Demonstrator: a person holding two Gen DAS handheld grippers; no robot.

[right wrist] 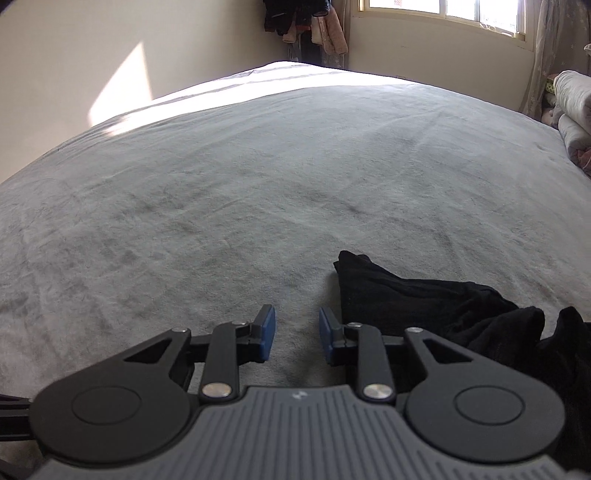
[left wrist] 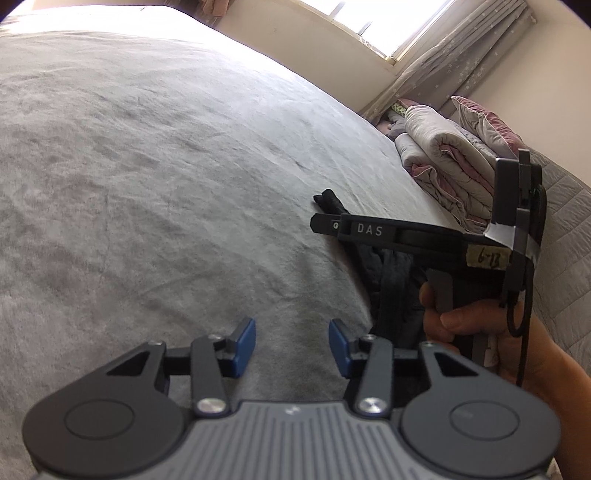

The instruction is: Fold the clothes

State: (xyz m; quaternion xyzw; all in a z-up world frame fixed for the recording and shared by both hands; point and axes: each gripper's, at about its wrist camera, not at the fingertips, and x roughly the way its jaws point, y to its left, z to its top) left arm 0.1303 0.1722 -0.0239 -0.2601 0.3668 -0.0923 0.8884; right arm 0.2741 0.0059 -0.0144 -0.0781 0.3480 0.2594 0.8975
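A black garment (right wrist: 424, 299) lies crumpled on the grey bed cover (right wrist: 258, 177), spreading to the lower right of the right wrist view. My right gripper (right wrist: 297, 336) hovers just left of its nearest corner, jaws open, only bed cover showing between the blue pads (right wrist: 267, 332). In the left wrist view my left gripper (left wrist: 291, 345) is open over bare cover, blue pads (left wrist: 245, 343) apart. To its right the same dark garment (left wrist: 391, 284) lies partly hidden behind the right gripper's body (left wrist: 406, 236), which a hand (left wrist: 480, 332) holds.
Rolled quilts and a pillow (left wrist: 454, 162) are stacked at the bed's far right by a curtain (left wrist: 443, 62) and window (right wrist: 443, 11). Clothes hang in the far corner (right wrist: 306, 22). The grey cover stretches wide to the left and ahead.
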